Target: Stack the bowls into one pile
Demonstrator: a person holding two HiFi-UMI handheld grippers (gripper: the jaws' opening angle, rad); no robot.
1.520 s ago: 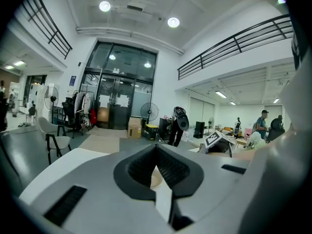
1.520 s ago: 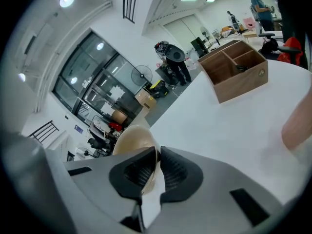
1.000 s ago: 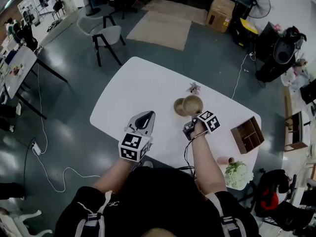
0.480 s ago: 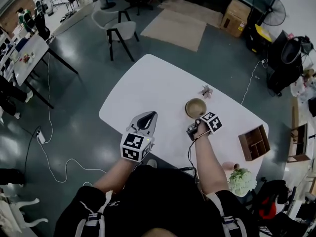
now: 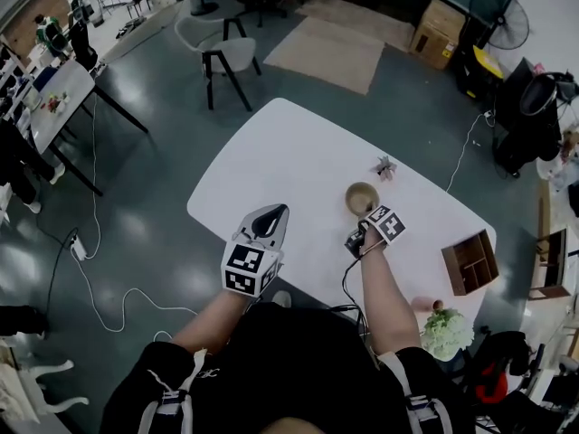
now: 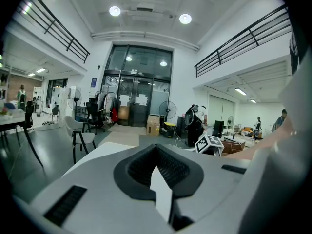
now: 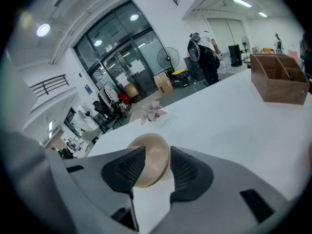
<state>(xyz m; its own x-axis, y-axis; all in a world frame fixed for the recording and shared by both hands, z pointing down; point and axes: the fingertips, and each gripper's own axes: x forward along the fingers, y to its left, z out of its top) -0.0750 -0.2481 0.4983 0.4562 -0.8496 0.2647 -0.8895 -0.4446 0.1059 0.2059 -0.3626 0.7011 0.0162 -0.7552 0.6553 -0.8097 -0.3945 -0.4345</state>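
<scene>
**Inspector:** State the condition of the right jaws.

**Operator:** My right gripper had just been opening. Its jaws stood well apart, and the rim of the pile of bowls lay between the pads without being clamped. I held nothing.

**Inspector:** And the left?

**Operator:** My left gripper had its jaws closed together with nothing between them. It hung over the near edge of the table.

**Inspector:** Locate the pile.

**Operator:** In the head view the pile rested on the table's right half, at 12 o'clock from my right gripper and just beyond its tips. My left gripper was well apart from it, at about 8 o'clock from the pile. The right hand was plainly the nearer.

**Inspector:** Orientation?

**Operator:** The bowls were nested, mouths up as far as the head view showed. Being round, the pile had no long axis across the table; its only axis ran upright. I saw no loose bowl elsewhere, so I judged the stacking done. The next move looked like a straight withdrawal toward 6 o'clock, keeping both pads clear of the rim.
</scene>
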